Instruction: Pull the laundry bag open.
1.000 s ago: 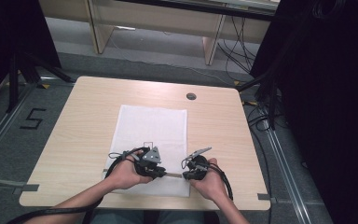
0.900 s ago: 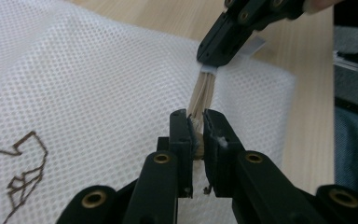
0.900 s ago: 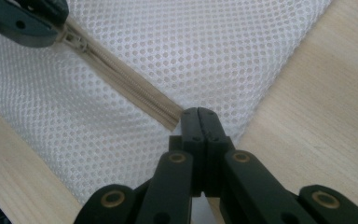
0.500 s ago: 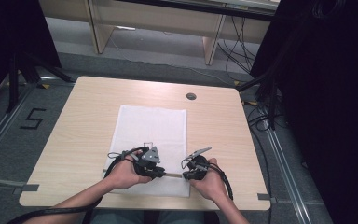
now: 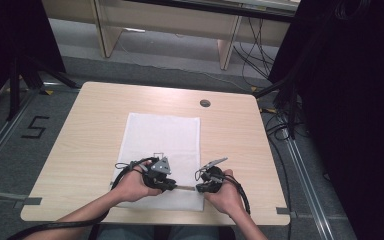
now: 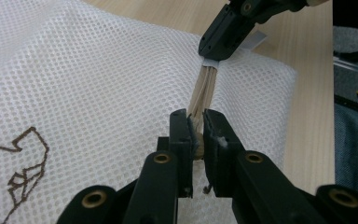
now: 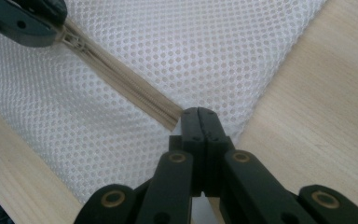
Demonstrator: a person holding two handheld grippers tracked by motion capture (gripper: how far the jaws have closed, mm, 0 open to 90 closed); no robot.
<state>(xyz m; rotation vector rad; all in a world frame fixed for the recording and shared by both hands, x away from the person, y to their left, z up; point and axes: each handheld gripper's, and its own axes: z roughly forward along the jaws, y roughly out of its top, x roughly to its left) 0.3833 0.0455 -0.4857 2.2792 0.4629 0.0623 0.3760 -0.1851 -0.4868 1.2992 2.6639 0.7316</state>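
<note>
At the near edge of the table [image 5: 80, 130], I have both grippers low over a white mesh bag [image 5: 162, 137] that lies flat on the wood. My left gripper [image 6: 195, 126] is clamped on the bag's tan zipper [image 6: 203, 88], at the slider end. My right gripper [image 7: 198, 114] has its jaws pressed fully together, pinching the bag's fabric at the zipper's other end, near the corner of the bag. Between the two grippers the zipper runs straight. Beyond my hands, the bag stretches toward the table's far side, where a small round dark cap [image 5: 205, 103] sits in the wood.
</note>
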